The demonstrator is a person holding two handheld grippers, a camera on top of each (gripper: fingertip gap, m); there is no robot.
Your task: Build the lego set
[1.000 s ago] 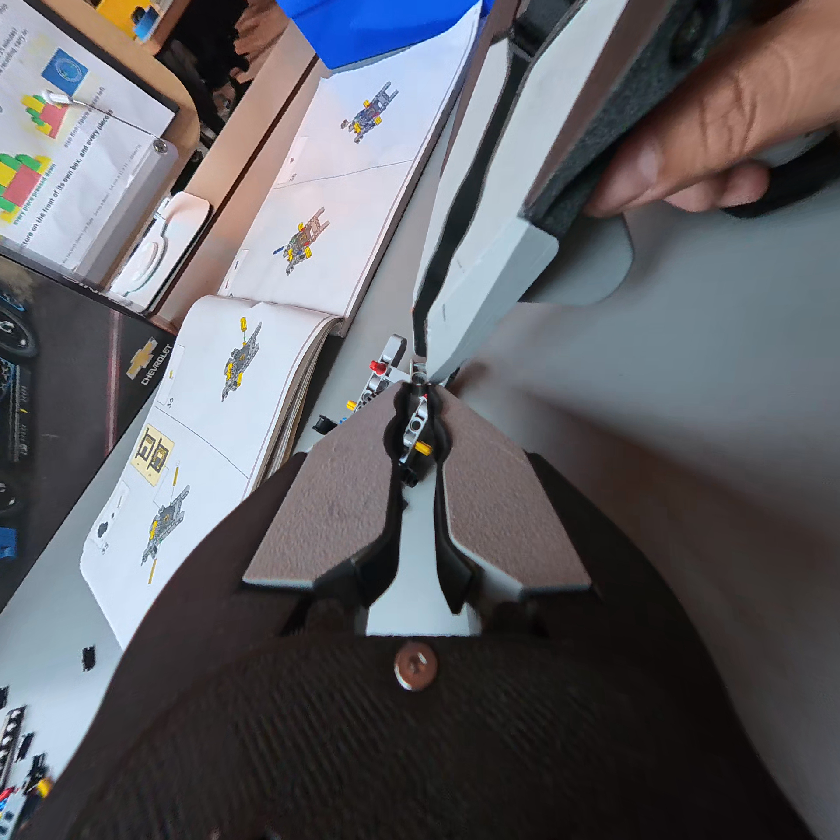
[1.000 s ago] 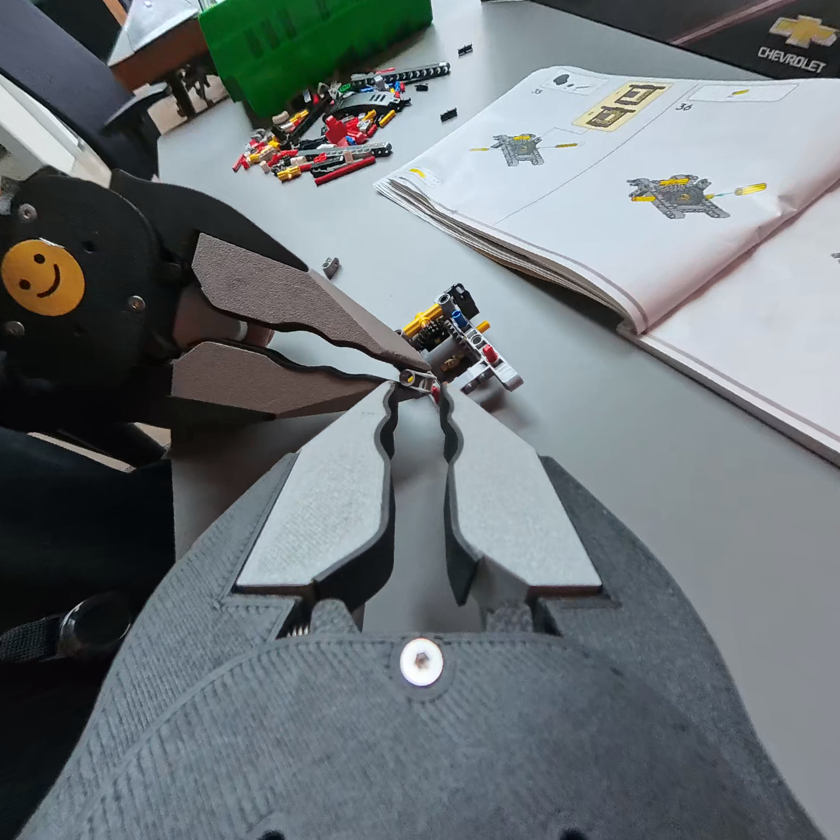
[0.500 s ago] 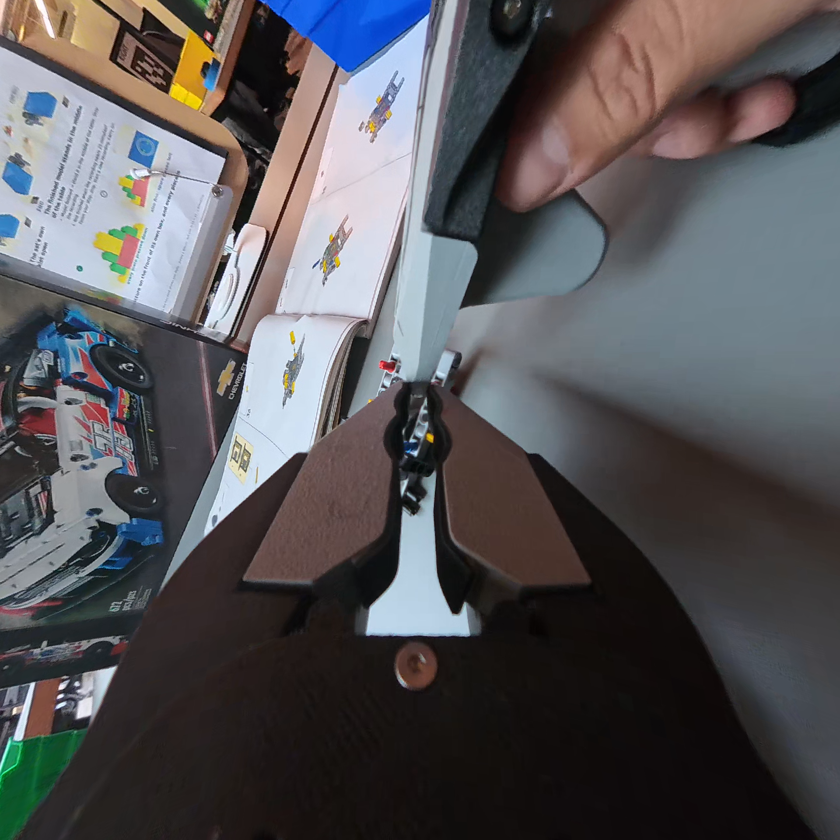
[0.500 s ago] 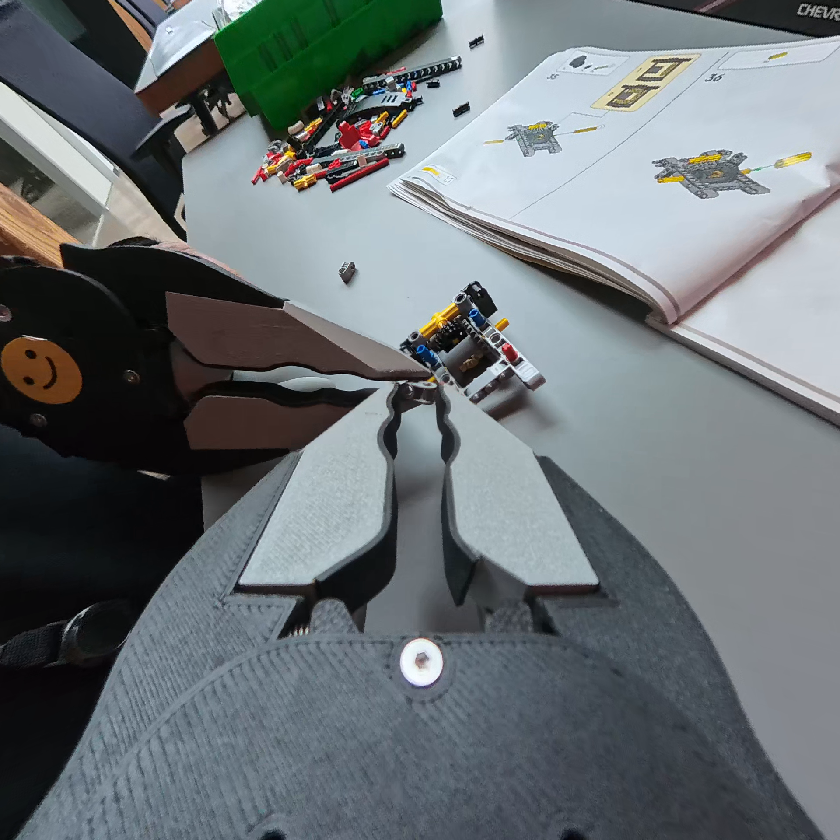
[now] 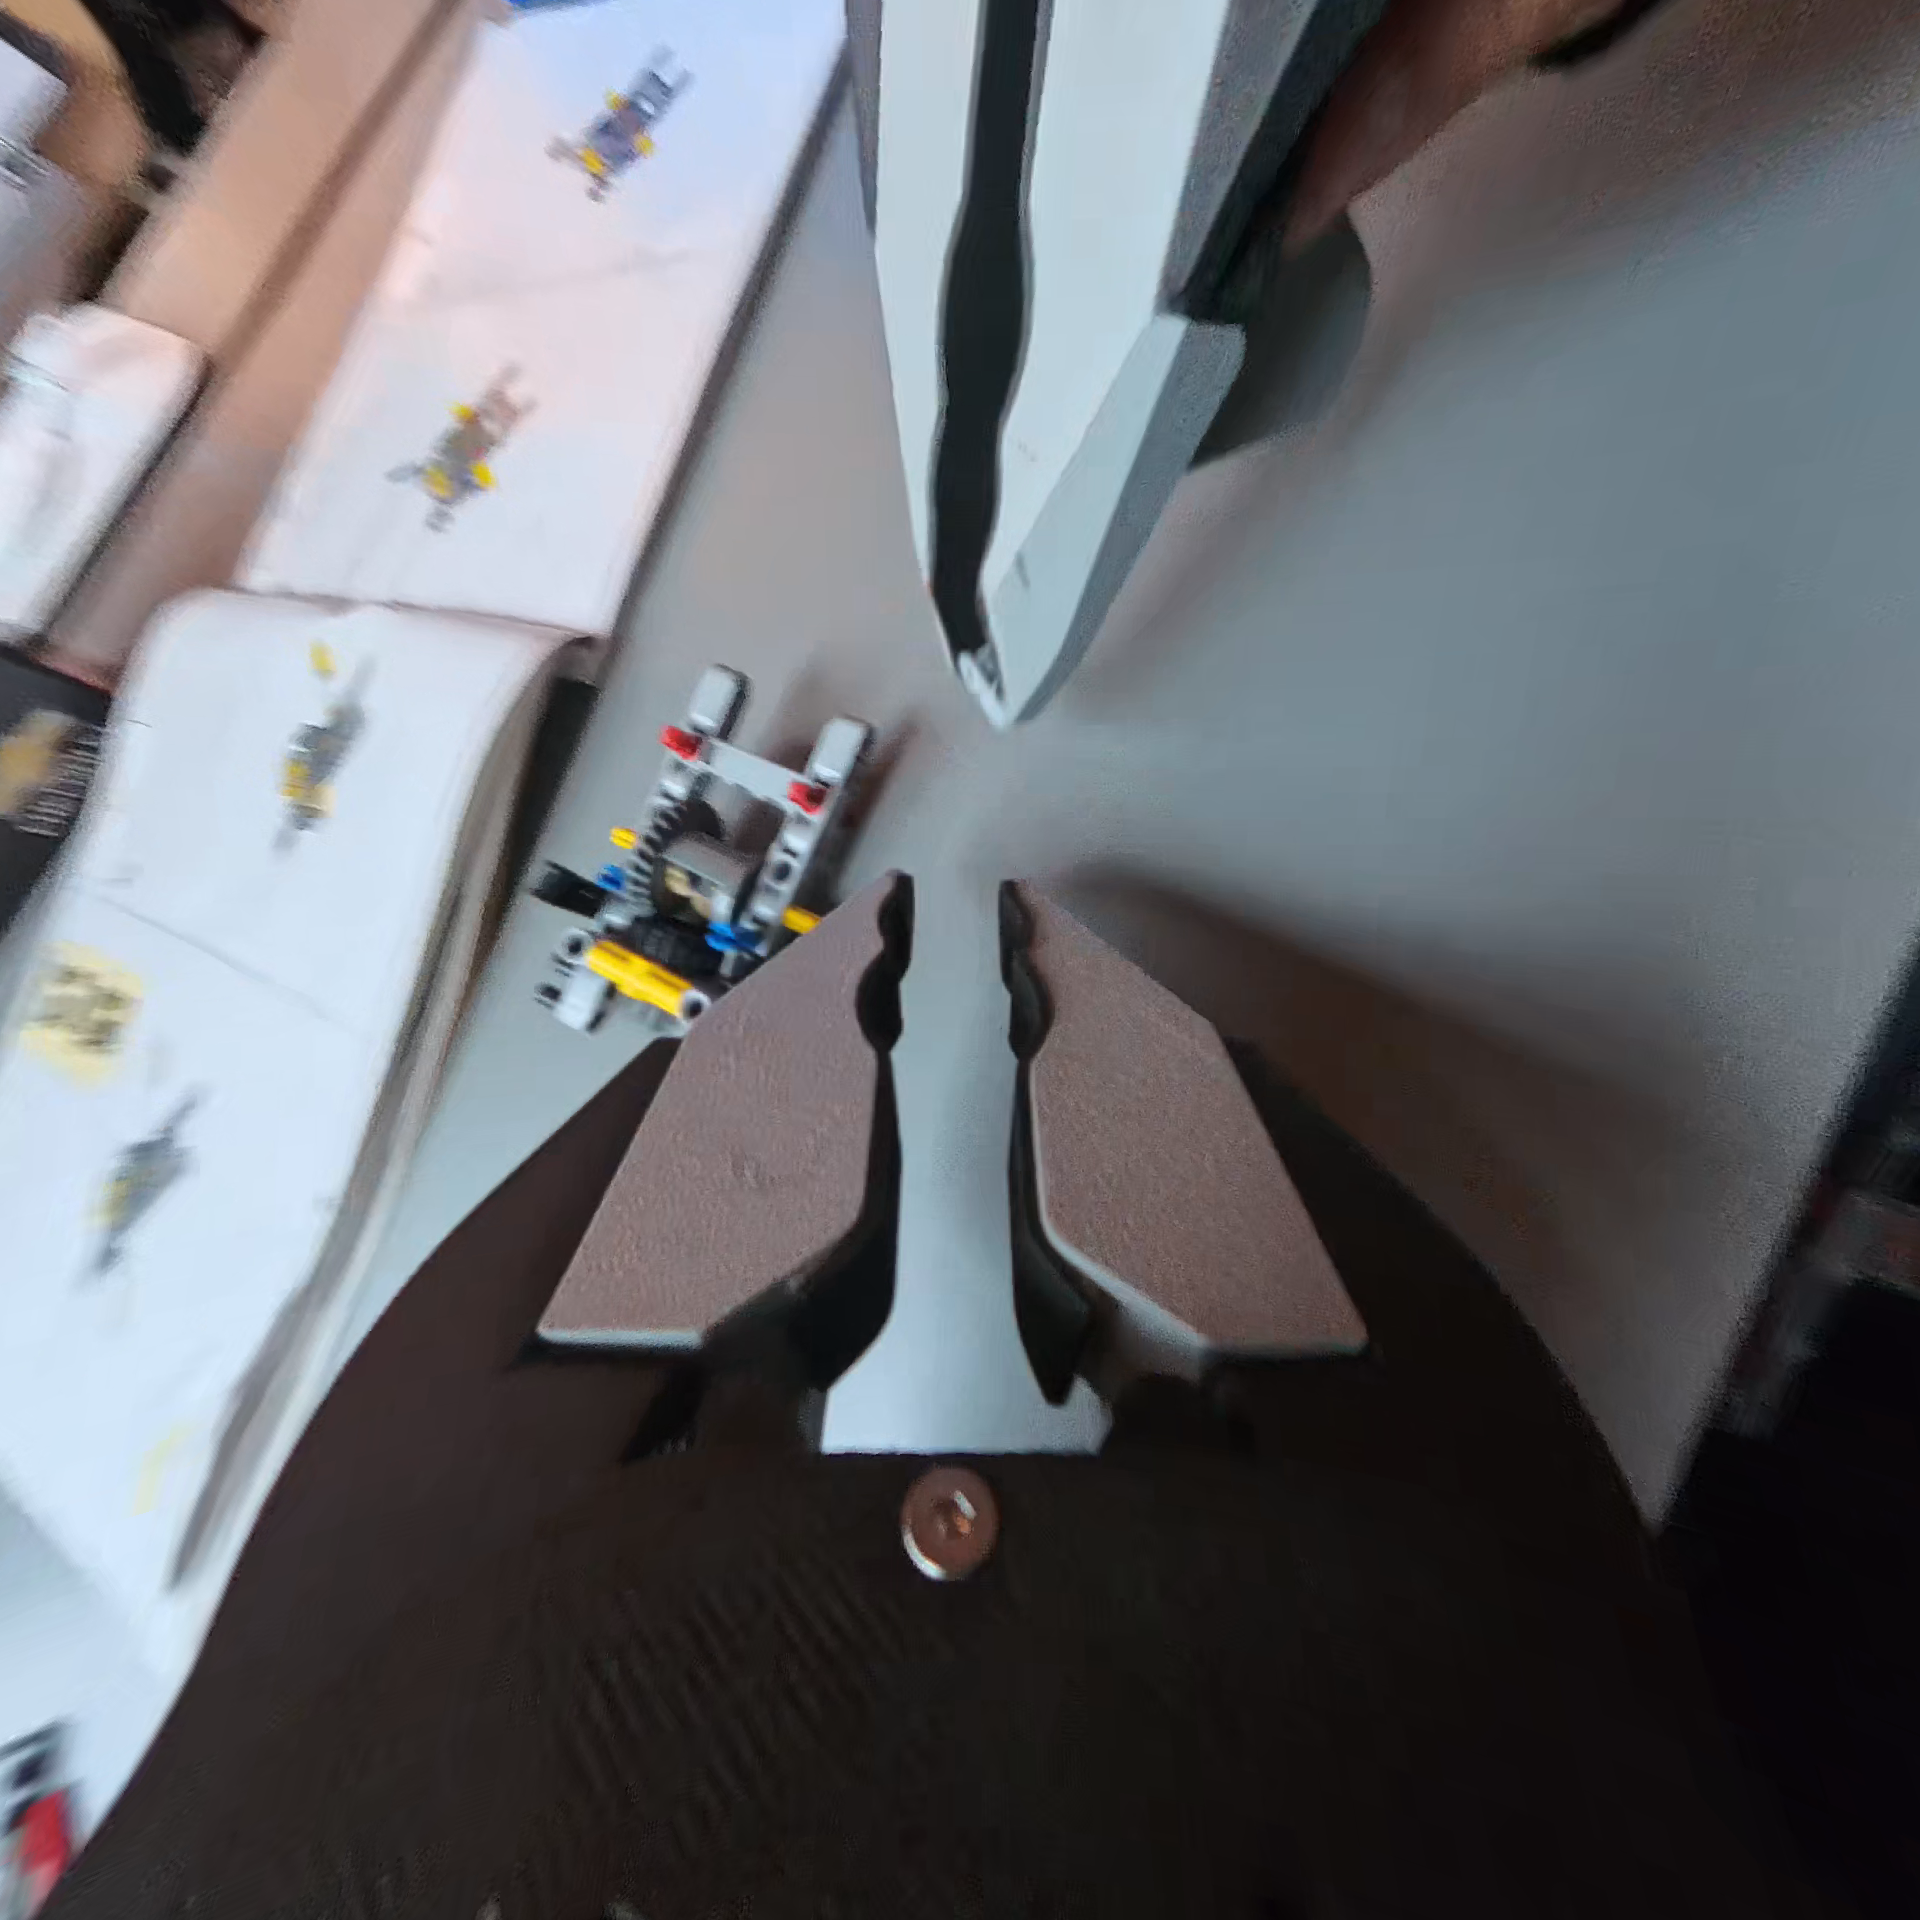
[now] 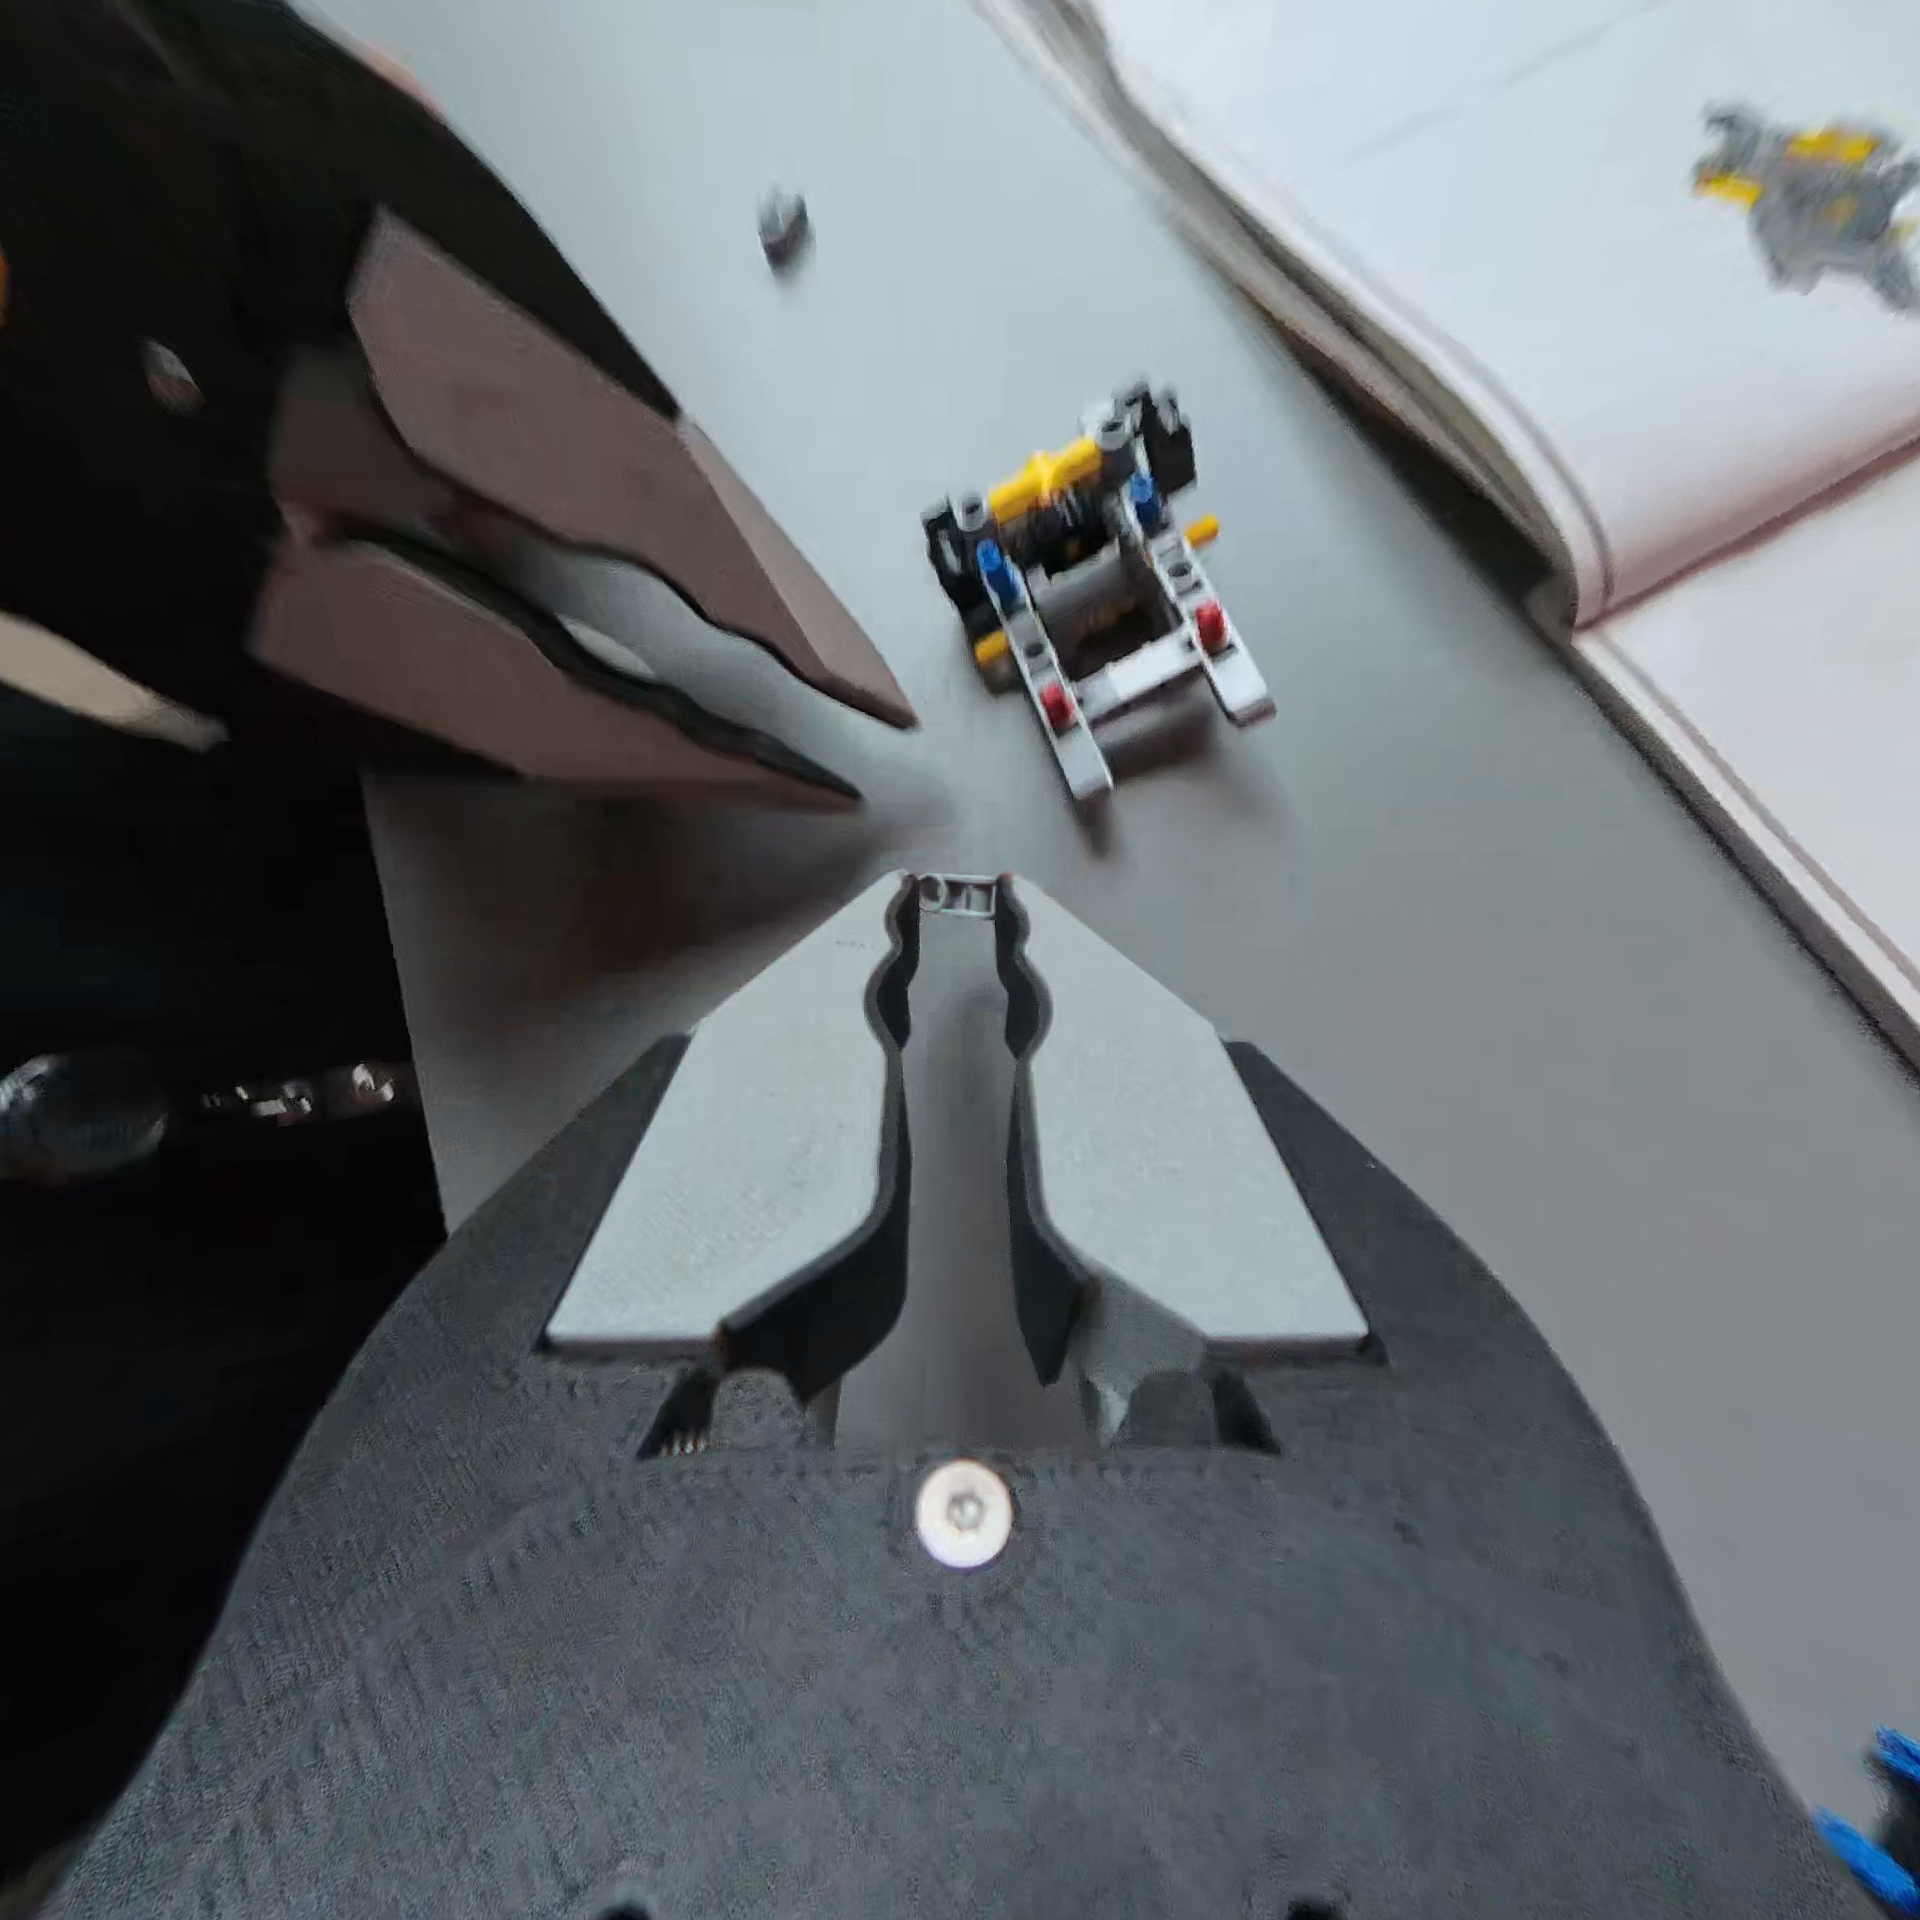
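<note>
A partly built lego assembly (image 5: 717, 862) of grey beams with yellow, blue and red pins rests on the grey table (image 5: 1455, 727). It also shows in the right wrist view (image 6: 1101, 592). My left gripper (image 5: 954, 888) is open and empty, just right of the assembly. In the right wrist view the left gripper (image 6: 885, 758) sits left of the assembly. My right gripper (image 6: 961, 883) is shut on a small grey lego piece (image 6: 961, 896), held short of the assembly. In the left wrist view the right gripper (image 5: 982, 675) points down above my left fingertips.
The open instruction booklet (image 5: 260, 935) lies left of the assembly and appears at the upper right in the right wrist view (image 6: 1558, 312). A loose small grey piece (image 6: 781, 223) lies farther off on the table. The table's edge runs at the right of the left wrist view. Only a small space, under 4 cm, lies between the two pairs of fingers.
My left gripper has opened and let go of the small piece, which now stays in my right gripper. The two grippers have drawn apart. Both views are blurred by motion.
</note>
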